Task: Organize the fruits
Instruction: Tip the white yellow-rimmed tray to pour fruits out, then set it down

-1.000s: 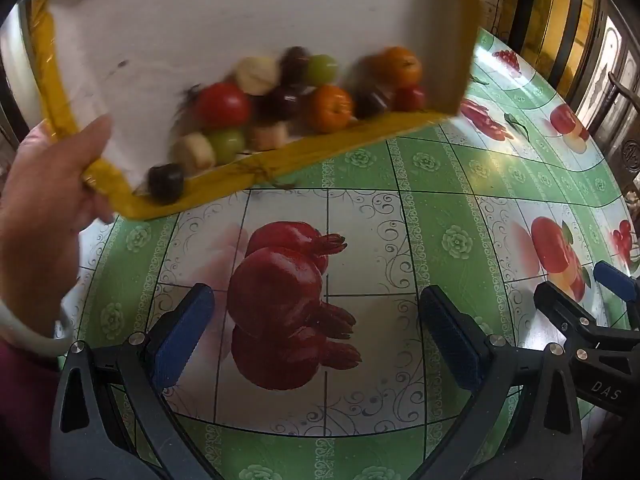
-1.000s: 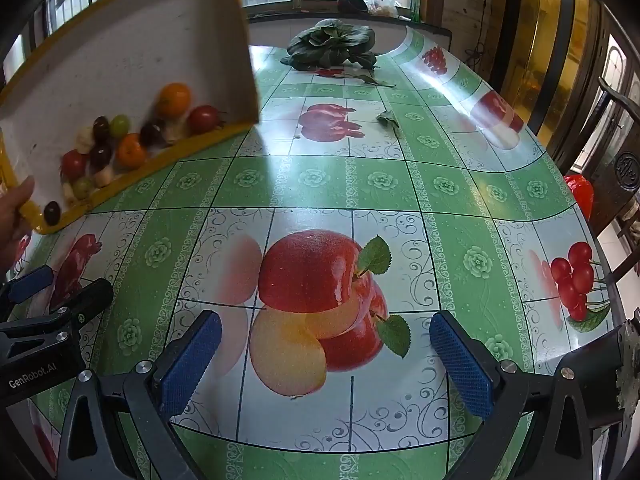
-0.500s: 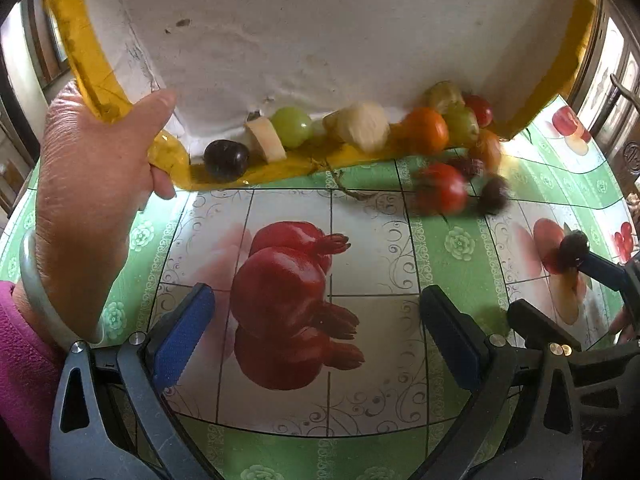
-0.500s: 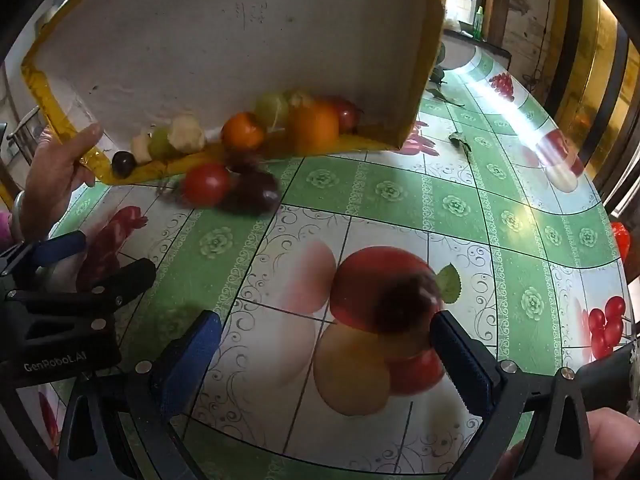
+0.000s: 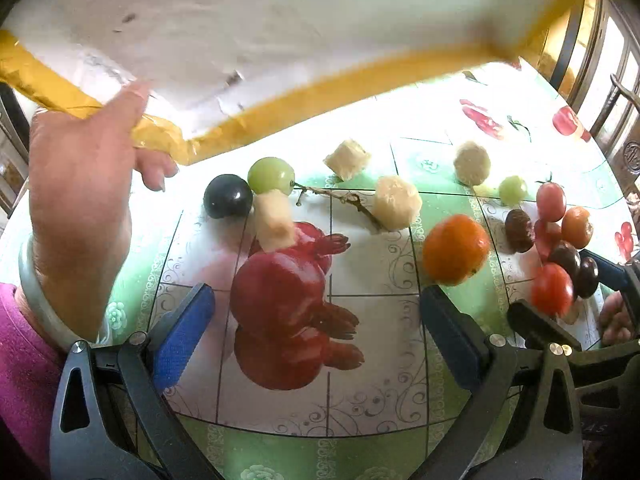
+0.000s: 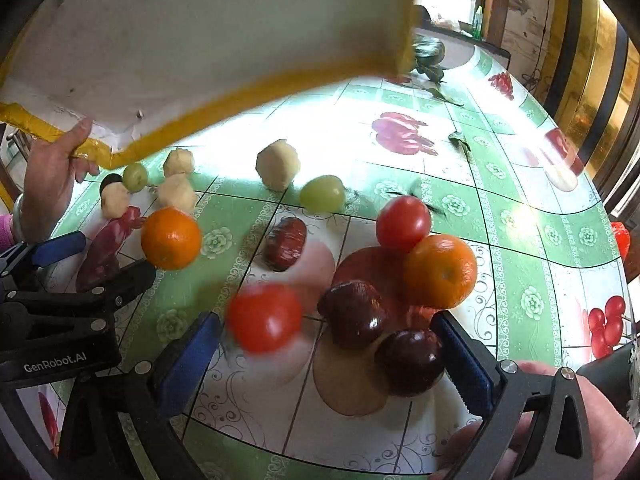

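Several small fruits lie scattered on the green fruit-print tablecloth (image 5: pixel 448 200). In the left wrist view: a dark plum (image 5: pixel 227 196), a green grape (image 5: pixel 271 175), pale chunks (image 5: pixel 396 201), an orange (image 5: pixel 455 249), a red tomato (image 5: pixel 551 289). In the right wrist view: an orange (image 6: pixel 441 271), a blurred rolling tomato (image 6: pixel 265 317), a second tomato (image 6: pixel 403 218), dark plums (image 6: pixel 410 356), a green grape (image 6: pixel 322 193). My left gripper (image 5: pixel 316 340) is open and empty. My right gripper (image 6: pixel 332 364) is open, with fruit lying between its fingers.
A hand (image 5: pixel 80 208) holds a tilted white tray with yellow-taped rim (image 5: pixel 280 96) above the far-left table. The tray also shows in the right wrist view (image 6: pixel 240 88). A twig (image 5: pixel 340 200) lies among the fruit. Leafy greens (image 6: pixel 430 54) lie at the far end.
The tray has tipped up and emptied; the fruits have rolled out and spread over the table toward my grippers. One tomato is still rolling. Both grippers stayed open.
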The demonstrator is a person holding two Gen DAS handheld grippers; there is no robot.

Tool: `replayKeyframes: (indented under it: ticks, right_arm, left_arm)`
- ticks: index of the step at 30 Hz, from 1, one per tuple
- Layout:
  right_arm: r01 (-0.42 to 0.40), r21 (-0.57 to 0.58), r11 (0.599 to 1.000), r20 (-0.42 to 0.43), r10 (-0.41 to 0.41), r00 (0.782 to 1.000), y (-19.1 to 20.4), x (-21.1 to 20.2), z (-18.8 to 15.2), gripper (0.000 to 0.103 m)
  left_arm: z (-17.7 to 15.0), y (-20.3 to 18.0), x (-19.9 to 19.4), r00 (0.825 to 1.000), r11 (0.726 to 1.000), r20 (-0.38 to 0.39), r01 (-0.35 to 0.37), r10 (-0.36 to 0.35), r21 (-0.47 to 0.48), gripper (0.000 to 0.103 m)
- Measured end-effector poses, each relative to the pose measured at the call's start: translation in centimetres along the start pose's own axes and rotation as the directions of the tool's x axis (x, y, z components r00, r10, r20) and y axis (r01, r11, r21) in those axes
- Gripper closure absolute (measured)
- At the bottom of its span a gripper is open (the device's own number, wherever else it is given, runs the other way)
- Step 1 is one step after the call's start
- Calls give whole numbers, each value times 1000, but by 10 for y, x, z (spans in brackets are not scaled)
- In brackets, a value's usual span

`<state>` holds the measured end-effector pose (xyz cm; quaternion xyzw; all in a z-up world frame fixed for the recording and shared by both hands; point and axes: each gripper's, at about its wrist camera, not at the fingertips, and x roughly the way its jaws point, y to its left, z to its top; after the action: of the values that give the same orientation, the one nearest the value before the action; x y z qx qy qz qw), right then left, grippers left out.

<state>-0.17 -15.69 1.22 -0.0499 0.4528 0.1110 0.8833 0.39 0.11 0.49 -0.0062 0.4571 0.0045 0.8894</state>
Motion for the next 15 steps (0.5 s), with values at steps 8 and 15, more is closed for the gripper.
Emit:
replayKeyframes:
  ticks: [8, 15]
  right_arm:
    - [0, -1, 1000, 1, 0, 1000, 2, 0, -1, 0]
    - [-2, -1, 1000, 0, 2, 1000, 1, -1, 0, 0]
  left_arm:
    - [0, 0, 0, 1000, 1000, 0, 0, 0, 0, 0]
    - [0, 0, 0, 1000, 1000, 1, 0, 0, 0, 0]
